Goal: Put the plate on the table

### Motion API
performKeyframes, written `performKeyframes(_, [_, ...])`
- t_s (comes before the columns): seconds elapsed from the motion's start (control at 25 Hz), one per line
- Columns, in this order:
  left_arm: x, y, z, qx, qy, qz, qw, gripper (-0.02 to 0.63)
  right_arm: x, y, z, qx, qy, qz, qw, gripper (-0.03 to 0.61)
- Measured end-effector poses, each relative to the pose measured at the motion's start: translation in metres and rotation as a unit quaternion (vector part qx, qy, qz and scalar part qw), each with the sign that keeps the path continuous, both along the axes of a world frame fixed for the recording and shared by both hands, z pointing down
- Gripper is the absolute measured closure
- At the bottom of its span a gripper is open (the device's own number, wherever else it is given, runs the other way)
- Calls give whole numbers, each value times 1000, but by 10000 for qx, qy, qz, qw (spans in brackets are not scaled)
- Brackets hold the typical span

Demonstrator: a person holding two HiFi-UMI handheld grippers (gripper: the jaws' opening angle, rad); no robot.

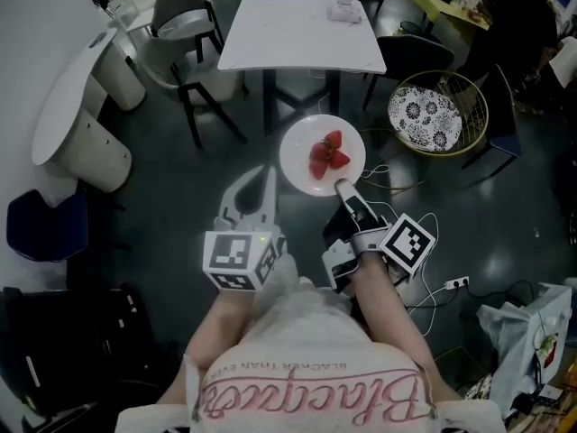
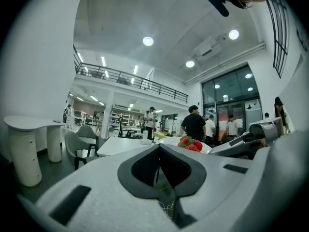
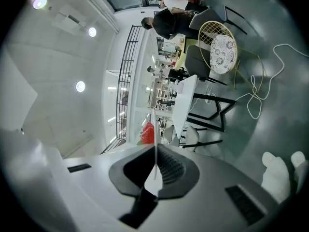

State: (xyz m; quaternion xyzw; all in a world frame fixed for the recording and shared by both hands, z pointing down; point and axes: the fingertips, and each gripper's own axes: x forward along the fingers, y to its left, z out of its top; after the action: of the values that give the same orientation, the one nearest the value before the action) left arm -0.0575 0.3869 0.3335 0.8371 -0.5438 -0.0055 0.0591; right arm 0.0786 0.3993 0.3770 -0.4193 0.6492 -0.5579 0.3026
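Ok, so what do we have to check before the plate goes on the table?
1. Grip: the right gripper is shut on the rim of the plate. Ok.
2. Load: the strawberries sit near the plate's middle, away from the rim. Ok.
3. Plate above the table: it hangs over the dark floor, short of the table. Not ok.
4. Landing room: the table's near part is bare; a small white thing stands at the far edge. Ok.
5. Left gripper: shut, empty, beside the plate without touching it. Ok.
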Motion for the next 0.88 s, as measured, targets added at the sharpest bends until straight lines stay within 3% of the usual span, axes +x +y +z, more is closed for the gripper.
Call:
performKeyframes(0.36, [20, -52, -1, -8, -59, 31, 10000, 611, 17, -52, 2, -54, -123, -92, 9999, 571])
performKeyframes(0.88, [-11, -196, 5, -117, 82, 124, 9998, 611, -18, -189, 2, -50, -19, -109, 9999, 571])
